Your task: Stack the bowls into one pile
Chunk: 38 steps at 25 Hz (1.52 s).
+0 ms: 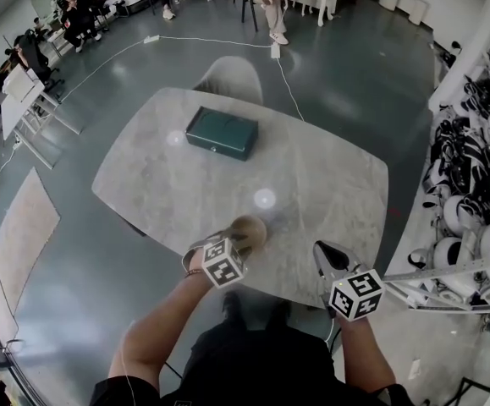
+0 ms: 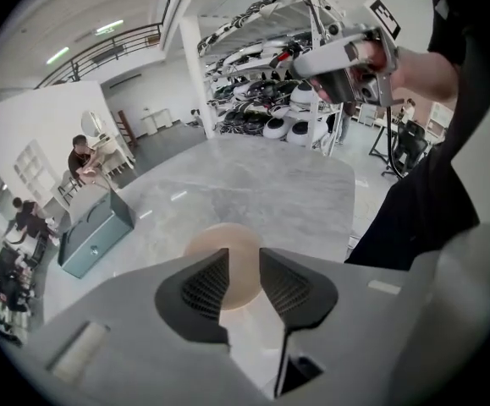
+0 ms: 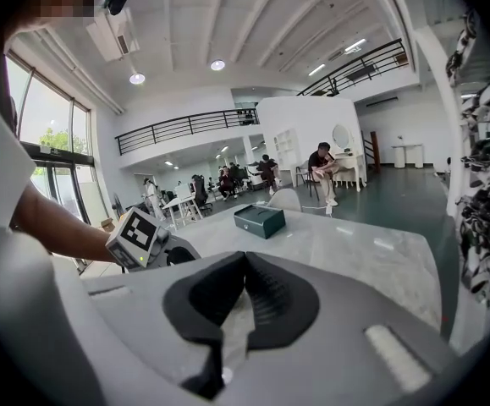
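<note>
Left gripper (image 2: 243,269) hangs released just above the bowls (image 2: 217,237), seemingly stacked already on the table (image 1: 329,176); right gripper (image 3: 245,265) clenched, empty, idle

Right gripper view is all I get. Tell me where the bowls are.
Observer: One tan bowl sits by the near edge of the table, just ahead of the left gripper. Head view shows no other bowl on the table.
Operator: Report that gripper's jaws.
Observer: Apart. The bowl lies beyond them and the pads are not pressing on it.
</note>
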Available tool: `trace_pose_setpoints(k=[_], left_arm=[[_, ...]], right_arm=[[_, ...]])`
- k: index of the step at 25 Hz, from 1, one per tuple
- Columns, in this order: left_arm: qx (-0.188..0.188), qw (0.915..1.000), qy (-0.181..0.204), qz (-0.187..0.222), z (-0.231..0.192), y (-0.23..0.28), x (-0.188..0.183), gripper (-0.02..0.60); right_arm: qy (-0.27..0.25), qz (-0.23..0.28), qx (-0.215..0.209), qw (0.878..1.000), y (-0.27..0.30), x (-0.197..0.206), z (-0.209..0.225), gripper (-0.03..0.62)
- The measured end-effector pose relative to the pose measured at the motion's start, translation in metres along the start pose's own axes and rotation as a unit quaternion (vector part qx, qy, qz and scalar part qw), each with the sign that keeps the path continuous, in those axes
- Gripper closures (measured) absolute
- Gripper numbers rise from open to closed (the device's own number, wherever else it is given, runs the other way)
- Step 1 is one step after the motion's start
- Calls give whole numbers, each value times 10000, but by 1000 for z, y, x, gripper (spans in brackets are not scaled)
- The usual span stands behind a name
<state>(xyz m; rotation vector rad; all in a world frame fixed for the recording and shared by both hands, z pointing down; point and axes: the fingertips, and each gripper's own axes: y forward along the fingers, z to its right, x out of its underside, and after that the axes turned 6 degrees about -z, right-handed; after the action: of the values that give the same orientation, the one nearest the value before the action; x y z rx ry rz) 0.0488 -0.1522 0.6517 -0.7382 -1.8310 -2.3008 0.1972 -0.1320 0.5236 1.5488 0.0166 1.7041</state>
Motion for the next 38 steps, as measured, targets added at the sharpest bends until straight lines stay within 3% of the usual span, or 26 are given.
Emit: trace_pose_setpoints(k=[4, 9, 14, 20, 22, 27, 33, 38], left_arm=[[-234, 9995, -34, 196, -11, -23, 7, 471], [-179, 9966, -443, 675, -18, -52, 19, 471], [-309, 9894, -675, 1251, -33, -103, 27, 542], [-371, 9798, -930, 1730, -44, -150, 49, 569], [-397, 9706, -1163, 2069, -51, -167, 51, 571], [-513, 9332, -1892, 3011, -79, -226, 52, 571], [-915, 9080, -2160, 3472, -95, -269, 44, 572], [-943, 8853, -2653, 3702, -94, -280, 20, 572]], right_arm=[[-128, 25, -46, 9999, 8, -12, -15, 589], [-303, 74, -115, 9994, 20, -29, -40, 589], [-411, 107, -106, 9990, 32, -47, -67, 589], [-473, 233, -9, 9986, 49, -67, -98, 589], [-502, 325, -7, 9982, 52, -75, -107, 589], [-765, 350, -7, 9965, 59, -86, -133, 589], [-1051, 511, -223, 9929, 52, -96, -148, 589], [-721, 867, -357, 9930, 30, -111, -128, 589]])
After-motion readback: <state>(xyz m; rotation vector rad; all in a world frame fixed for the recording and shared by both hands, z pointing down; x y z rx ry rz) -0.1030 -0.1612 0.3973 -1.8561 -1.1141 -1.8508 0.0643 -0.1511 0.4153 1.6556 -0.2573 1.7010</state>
